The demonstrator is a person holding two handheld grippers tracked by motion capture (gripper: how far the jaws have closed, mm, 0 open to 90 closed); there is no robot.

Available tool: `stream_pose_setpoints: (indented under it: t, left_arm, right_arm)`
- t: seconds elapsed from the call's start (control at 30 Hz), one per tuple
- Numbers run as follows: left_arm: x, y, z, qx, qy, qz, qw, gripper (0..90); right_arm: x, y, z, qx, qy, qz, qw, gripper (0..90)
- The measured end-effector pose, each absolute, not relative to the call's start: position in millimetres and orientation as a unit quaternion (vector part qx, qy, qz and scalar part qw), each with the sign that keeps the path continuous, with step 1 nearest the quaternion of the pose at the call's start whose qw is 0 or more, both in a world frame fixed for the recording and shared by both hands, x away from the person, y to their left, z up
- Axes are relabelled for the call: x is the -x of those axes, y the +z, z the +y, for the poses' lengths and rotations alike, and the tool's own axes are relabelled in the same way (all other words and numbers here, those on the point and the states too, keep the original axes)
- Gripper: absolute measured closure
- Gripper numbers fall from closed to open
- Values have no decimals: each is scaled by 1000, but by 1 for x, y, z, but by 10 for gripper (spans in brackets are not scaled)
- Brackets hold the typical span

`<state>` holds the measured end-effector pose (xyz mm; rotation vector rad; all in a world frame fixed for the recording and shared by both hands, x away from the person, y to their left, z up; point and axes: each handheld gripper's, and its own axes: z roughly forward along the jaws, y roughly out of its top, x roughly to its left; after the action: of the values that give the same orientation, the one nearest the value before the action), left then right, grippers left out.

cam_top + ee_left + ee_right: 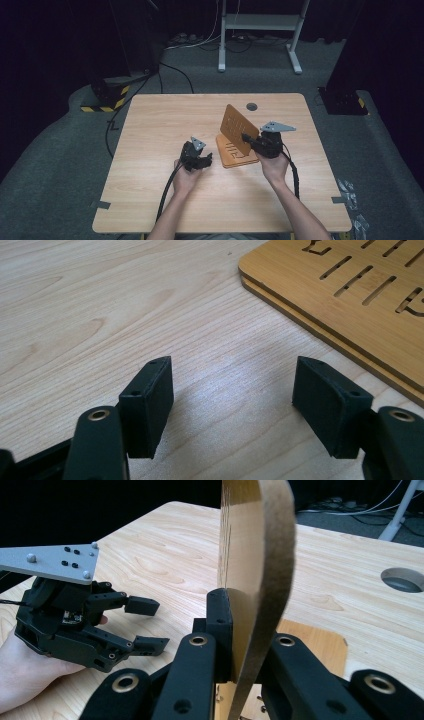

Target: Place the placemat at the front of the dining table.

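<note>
Two grippers: black, at frame centre.
Right gripper (248, 137): jaws clamp the upright slotted brown wooden panel (239, 127).
Left gripper (204, 161): jaws wide, holding nothing, over the light wooden table (150, 130).
Flat slotted wooden base (232, 152): under the panel.

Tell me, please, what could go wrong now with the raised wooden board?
The right claw pinches the upright board only at its edge, so it might slip and drop onto the flat board. The left claw stands open beside that flat board without holding it, so it could shift.
</note>
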<state>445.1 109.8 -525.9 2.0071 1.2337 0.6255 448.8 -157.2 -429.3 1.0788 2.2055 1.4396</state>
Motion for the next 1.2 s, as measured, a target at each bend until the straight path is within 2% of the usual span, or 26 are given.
stream_pose_setpoints:
  t: [1.2]
  left_arm:
    - [-445,-526,110,-775,239,473,345,326]
  right_arm:
    - [-444,-416,-190,-385,493,763,164,863]
